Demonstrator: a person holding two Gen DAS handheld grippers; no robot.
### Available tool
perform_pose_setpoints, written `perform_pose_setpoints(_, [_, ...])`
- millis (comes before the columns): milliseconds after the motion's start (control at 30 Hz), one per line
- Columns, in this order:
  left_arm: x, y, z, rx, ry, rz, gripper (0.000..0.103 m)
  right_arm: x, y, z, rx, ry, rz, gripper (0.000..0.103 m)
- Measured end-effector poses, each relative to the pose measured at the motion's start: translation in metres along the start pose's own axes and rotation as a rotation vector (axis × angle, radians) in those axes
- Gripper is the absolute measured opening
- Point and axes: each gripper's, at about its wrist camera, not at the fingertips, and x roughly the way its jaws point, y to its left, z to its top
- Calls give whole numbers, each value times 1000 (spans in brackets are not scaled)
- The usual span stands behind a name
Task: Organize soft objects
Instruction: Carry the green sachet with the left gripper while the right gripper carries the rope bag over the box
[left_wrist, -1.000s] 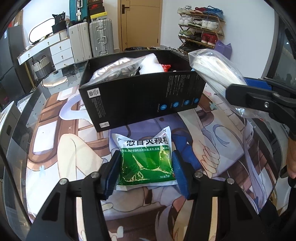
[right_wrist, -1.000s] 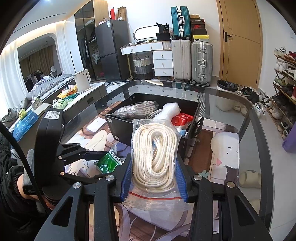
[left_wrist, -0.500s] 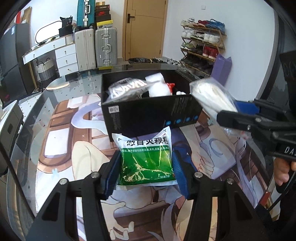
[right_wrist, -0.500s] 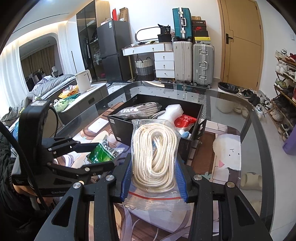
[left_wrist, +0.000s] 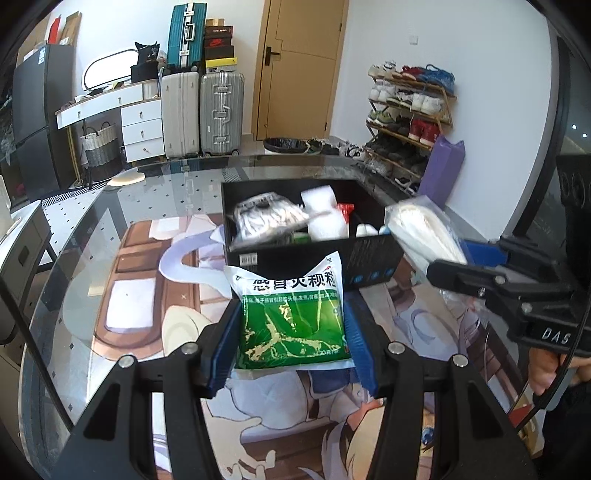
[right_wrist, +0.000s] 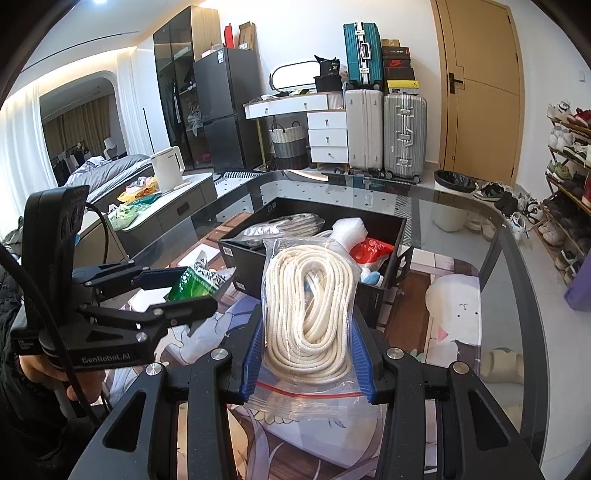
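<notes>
My left gripper (left_wrist: 291, 332) is shut on a green and white pouch (left_wrist: 291, 314) and holds it above the table, in front of the black box (left_wrist: 373, 264). The pouch also shows in the right wrist view (right_wrist: 192, 282). My right gripper (right_wrist: 308, 350) is shut on a clear zip bag of white rope (right_wrist: 308, 302), held above the table just short of the box (right_wrist: 391, 277). The rope bag shows in the left wrist view (left_wrist: 421, 230) by the box's right corner. The box holds a silvery bag (left_wrist: 266, 219), white foam (left_wrist: 323, 210) and a red packet (right_wrist: 371, 253).
The box stands on a glass table (left_wrist: 155, 184) covered by a printed mat (left_wrist: 122, 306). A white cushion (right_wrist: 454, 306) lies right of the box. Suitcases (right_wrist: 384, 129), a dresser and a shoe rack (left_wrist: 410, 110) stand beyond the table.
Both grippers have risen and pulled back from the box while keeping their loads. The box now sits lower and farther off in the left wrist view, with its inside showing.
</notes>
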Motion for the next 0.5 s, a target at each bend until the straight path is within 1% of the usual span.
perform_pose_setpoints(233, [-3,0,20,-18,-40,4,54,0,-7,7,43,-27,-23,43])
perform_pose_setpoints(300, [-2,-3,27,-8,-50,7,54,2,-10,10,60,-38,-31,43])
perform_pose_setpoints(400, [0,-7,34,1,-58,17,54,5,-10,15,56,-55,-42,43])
perform_pose_setpoints(500, [3,-5,42,-14,-69,19,54,9,-12,21,67,-67,-38,43])
